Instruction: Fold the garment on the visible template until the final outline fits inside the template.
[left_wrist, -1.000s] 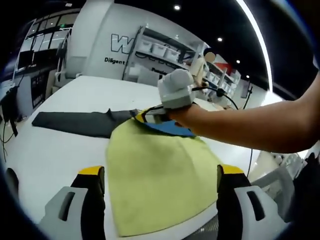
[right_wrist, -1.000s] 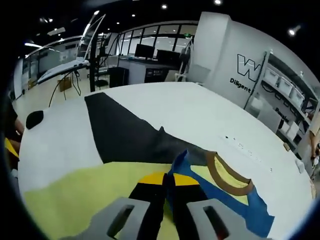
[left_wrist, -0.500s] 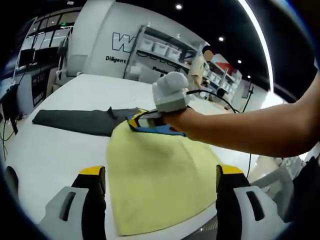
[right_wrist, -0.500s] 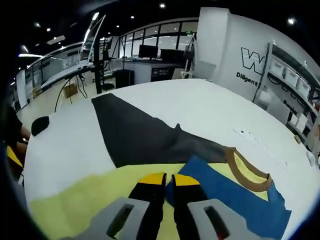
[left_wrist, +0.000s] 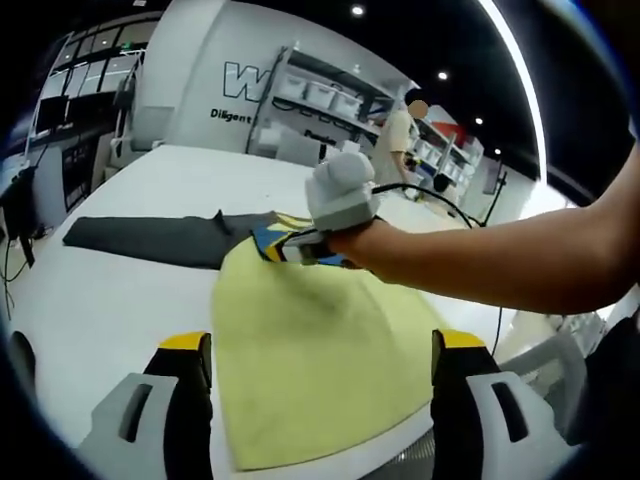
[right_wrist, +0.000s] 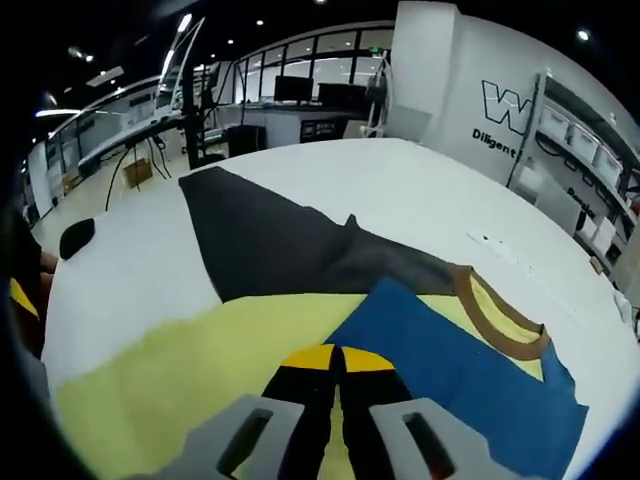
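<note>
The garment (right_wrist: 200, 340), a yellow shirt with a blue panel (right_wrist: 470, 365) and a brown collar (right_wrist: 500, 320), lies flat on the white desk (right_wrist: 400, 200), partly over a dark template sheet (right_wrist: 270, 250) that runs out past it on the far side. In the left gripper view the same garment (left_wrist: 310, 370) spreads between the left tool's jaws toward the template (left_wrist: 150, 240).

The right tool (right_wrist: 340, 358) has its yellow-tipped jaws pressed together; they sit on the cloth at the edge of the blue panel, and it looks like they pinch a fold of it, though the cloth inside the tips can't be confirmed. From the left gripper view the right tool (left_wrist: 300, 245) sits low at the far end of the garment, a hand (left_wrist: 345, 235) around it. The left tool (left_wrist: 320, 345) is spread wide, jaws well apart, empty, with yellow cloth between and below them.

Judgement: a fold of the collar end is in progress, and the outline does not yet fit the template.

Risks:
- a thin pinch could slip, dropping the edge and leaving a crooked fold;
- with the left tool not pinning anything, a pull could drag the whole garment off the template;
- the near hem appears to lie close to the desk edge, so a tug that way could slide cloth off the desk.
</note>
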